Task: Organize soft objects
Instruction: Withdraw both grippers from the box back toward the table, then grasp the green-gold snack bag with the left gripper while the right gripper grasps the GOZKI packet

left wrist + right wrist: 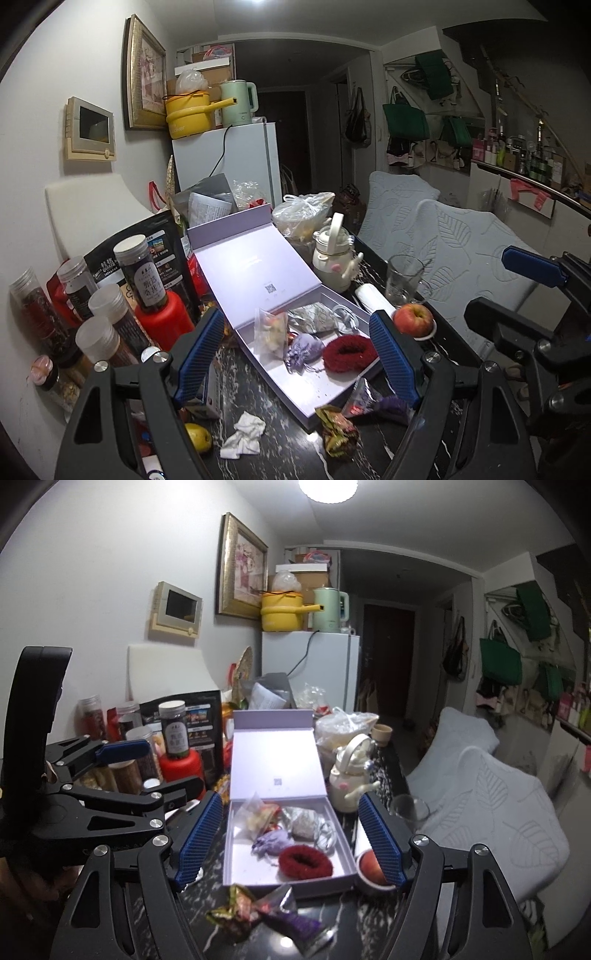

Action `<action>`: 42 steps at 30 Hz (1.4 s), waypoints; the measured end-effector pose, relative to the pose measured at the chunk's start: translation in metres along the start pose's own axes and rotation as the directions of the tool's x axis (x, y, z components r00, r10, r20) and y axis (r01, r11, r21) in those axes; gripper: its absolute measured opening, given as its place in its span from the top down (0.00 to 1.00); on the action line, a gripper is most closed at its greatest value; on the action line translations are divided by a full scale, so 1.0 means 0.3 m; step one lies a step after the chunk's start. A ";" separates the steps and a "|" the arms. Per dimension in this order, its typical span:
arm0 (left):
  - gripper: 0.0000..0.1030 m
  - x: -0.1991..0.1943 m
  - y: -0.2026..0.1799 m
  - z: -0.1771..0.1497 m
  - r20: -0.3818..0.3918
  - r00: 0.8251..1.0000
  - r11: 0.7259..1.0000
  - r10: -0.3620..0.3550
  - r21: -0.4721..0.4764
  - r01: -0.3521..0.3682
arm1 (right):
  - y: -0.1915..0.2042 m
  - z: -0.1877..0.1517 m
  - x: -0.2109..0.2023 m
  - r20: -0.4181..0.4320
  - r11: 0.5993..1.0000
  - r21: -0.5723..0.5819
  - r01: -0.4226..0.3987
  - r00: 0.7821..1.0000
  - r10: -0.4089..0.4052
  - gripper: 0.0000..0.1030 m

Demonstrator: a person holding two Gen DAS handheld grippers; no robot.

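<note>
An open lilac box [258, 354] [236, 864] lies on the dark marble table. Inside it are a red fuzzy scrunchie [349, 352] [304, 862], a small purple drawstring pouch [304, 350] [271, 842], a grey patterned sachet [314, 317] [304, 821], a clear bag of sweets [271, 330] [258, 814] and a white cable [345, 317]. My left gripper [295, 358] is open and empty, hovering in front of the box. My right gripper [290, 843] is open and empty, also in front of the box. The left gripper shows at the left of the right wrist view [122, 768].
Snack wrappers [338, 430] [258, 912], a crumpled tissue [243, 435] and a pear [197, 437] lie before the box. Jars [140, 273] stand left. A white teapot [334, 254], glass [402, 275] and apple [413, 319] stand right. A sofa [461, 243] lies beyond.
</note>
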State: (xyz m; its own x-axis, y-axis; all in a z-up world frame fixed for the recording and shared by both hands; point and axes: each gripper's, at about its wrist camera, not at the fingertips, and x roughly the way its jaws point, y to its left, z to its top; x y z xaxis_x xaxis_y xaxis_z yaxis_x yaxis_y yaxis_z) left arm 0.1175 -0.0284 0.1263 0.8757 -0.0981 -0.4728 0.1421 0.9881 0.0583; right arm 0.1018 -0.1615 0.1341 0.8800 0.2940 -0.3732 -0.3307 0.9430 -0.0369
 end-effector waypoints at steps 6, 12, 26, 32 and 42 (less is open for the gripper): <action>0.21 -0.041 -0.032 -0.064 -0.012 1.000 1.000 -0.028 0.000 0.028 | 0.008 -0.075 -0.054 -0.015 1.000 0.022 0.003 1.000 -0.003 0.25; 0.21 -0.063 -0.068 -0.136 -0.031 0.998 0.998 -0.055 0.006 0.055 | 0.003 -0.160 -0.090 -0.037 0.998 0.056 0.011 0.999 -0.009 0.25; 0.21 -0.031 -0.118 -0.318 -0.115 0.985 0.992 -0.126 0.007 0.127 | -0.014 -0.350 -0.116 -0.110 0.991 0.118 0.057 0.993 -0.044 0.25; 0.21 0.024 -0.104 -0.392 -0.152 0.974 0.986 -0.165 -0.037 0.162 | -0.021 -0.428 -0.084 -0.143 0.988 0.149 0.047 0.989 -0.025 0.25; 0.21 0.144 -0.100 -0.509 -0.248 0.950 0.981 -0.191 -0.084 0.176 | -0.024 -0.544 -0.004 -0.214 0.985 0.167 0.043 0.977 -0.006 0.25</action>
State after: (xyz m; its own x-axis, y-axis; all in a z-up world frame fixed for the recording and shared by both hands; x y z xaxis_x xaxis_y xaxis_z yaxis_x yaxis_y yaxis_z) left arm 0.0805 -0.0444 -0.0299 0.6899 -0.2529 -0.6783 0.2544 0.9619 -0.0999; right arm 0.0474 -0.1941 -0.0165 0.7885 0.2478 -0.5629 -0.2309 0.9676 0.1025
